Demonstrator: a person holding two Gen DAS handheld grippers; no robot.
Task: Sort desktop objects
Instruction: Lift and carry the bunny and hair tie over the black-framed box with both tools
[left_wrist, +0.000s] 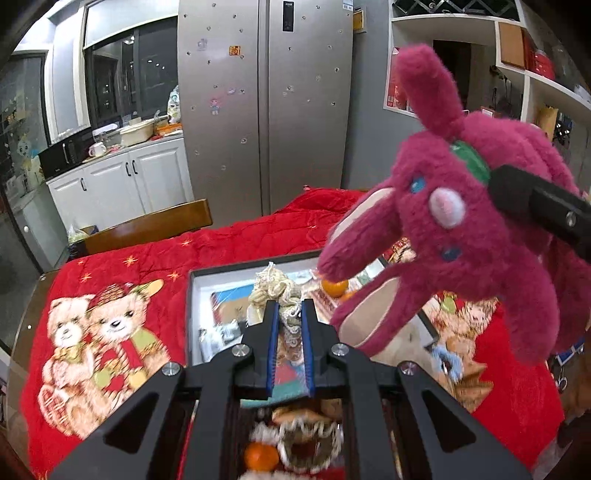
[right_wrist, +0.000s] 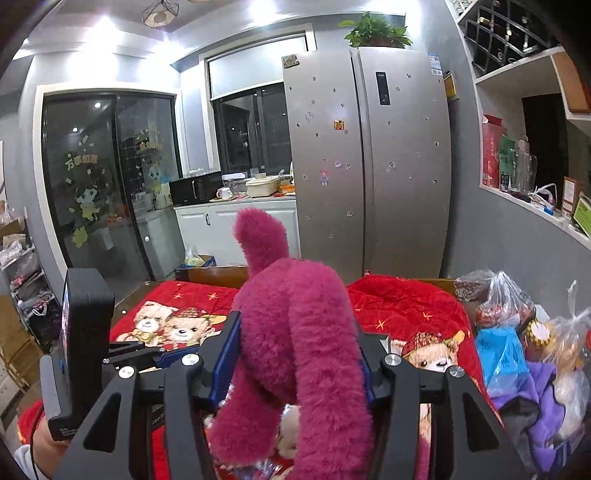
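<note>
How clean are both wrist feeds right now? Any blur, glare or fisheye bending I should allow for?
Left wrist view: the items under the left gripper are smeared, the pink plush toy is fairly sharp, and the fridge edges bow. Right wrist view: ceiling lights blow out white, the shelf curves strongly, and the plush fills the right gripper.

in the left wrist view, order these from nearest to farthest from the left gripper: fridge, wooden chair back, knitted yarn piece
1. knitted yarn piece, pinched between the left gripper fingers, over the tray.
2. wooden chair back, beyond the red blanket's far edge, left.
3. fridge, against the back wall, centre.
</note>
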